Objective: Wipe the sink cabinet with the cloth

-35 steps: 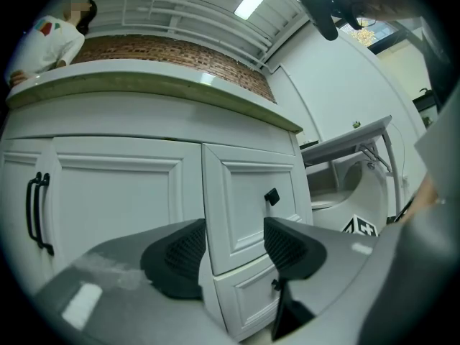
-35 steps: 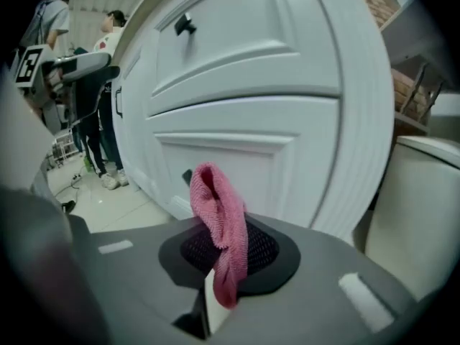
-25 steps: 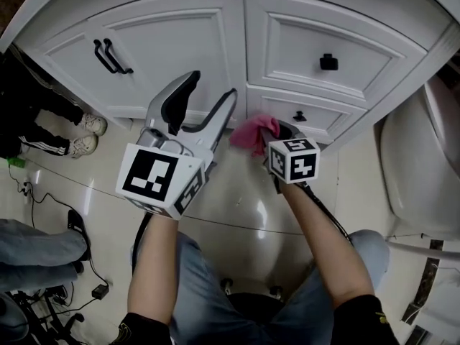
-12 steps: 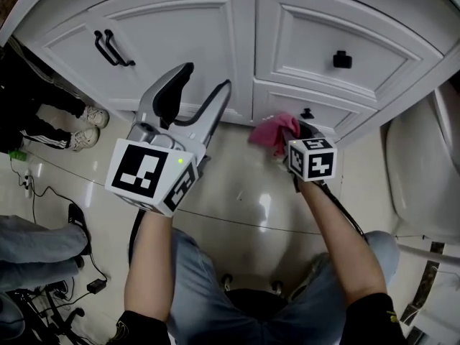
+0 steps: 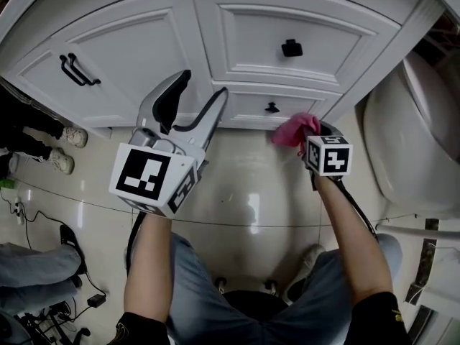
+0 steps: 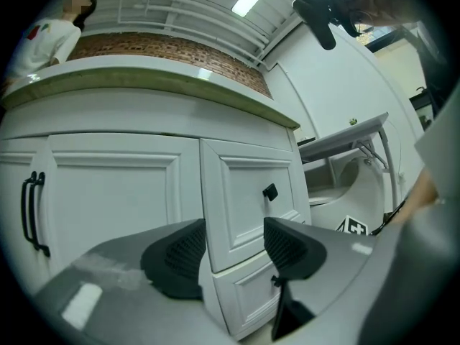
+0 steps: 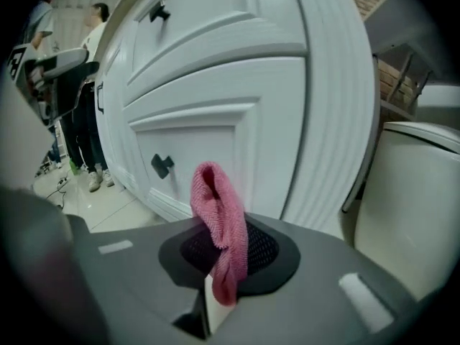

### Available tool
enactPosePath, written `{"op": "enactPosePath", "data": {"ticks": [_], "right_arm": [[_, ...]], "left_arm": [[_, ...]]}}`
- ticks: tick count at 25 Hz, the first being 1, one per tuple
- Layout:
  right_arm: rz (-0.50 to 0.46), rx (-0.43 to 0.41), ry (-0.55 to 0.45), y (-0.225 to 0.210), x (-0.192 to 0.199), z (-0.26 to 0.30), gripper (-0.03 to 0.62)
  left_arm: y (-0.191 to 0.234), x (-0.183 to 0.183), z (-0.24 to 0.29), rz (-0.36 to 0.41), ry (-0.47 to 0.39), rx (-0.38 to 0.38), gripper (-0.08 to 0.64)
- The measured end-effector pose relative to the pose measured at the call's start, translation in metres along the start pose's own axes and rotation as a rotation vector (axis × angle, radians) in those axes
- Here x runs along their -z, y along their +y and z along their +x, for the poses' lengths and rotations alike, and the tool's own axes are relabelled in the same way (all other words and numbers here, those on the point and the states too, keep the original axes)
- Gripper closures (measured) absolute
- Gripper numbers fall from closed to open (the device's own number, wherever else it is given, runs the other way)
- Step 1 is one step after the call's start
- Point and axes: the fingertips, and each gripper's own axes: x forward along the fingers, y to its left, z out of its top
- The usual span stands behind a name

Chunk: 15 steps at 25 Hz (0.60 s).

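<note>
The white sink cabinet (image 5: 144,42) curves across the top of the head view, with two drawers (image 5: 287,38) on its right side. My right gripper (image 5: 310,129) is shut on a pink cloth (image 5: 295,130), held near the lower drawer's right end, close to the cabinet's corner post. In the right gripper view the pink cloth (image 7: 219,225) sticks up from the jaws in front of the lower drawer (image 7: 194,149). My left gripper (image 5: 198,95) hangs open and empty before the cabinet's lower middle; its pads (image 6: 180,261) frame the drawers.
A white toilet (image 5: 413,135) stands close on the right, beside the cabinet. The door has black bar handles (image 5: 75,70), the drawers black knobs (image 5: 291,47). Bystanders' legs and shoes (image 5: 61,149) are at the left. Cables lie on the tiled floor (image 5: 244,192).
My right gripper has carried the pink cloth to the right along the lower drawer, toward the cabinet's right corner. The view has shifted right; the left gripper stays open.
</note>
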Motion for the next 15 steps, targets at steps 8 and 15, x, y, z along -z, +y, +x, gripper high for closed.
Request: {"op": "enactPosePath", "data": {"ticks": [8,15], "right_arm": [[-0.07,-0.029,0.028,0.013,0.01,0.001,0.557],[-0.045,-0.31,-0.043,0.139,-0.014,0.031,0.557]], "left_arm": [[-0.009,-0.009,-0.003,0.01,-0.011,0.015,0.307],[0.011,-0.016,-0.024,-0.005,-0.018,-0.032,0.307]]}}
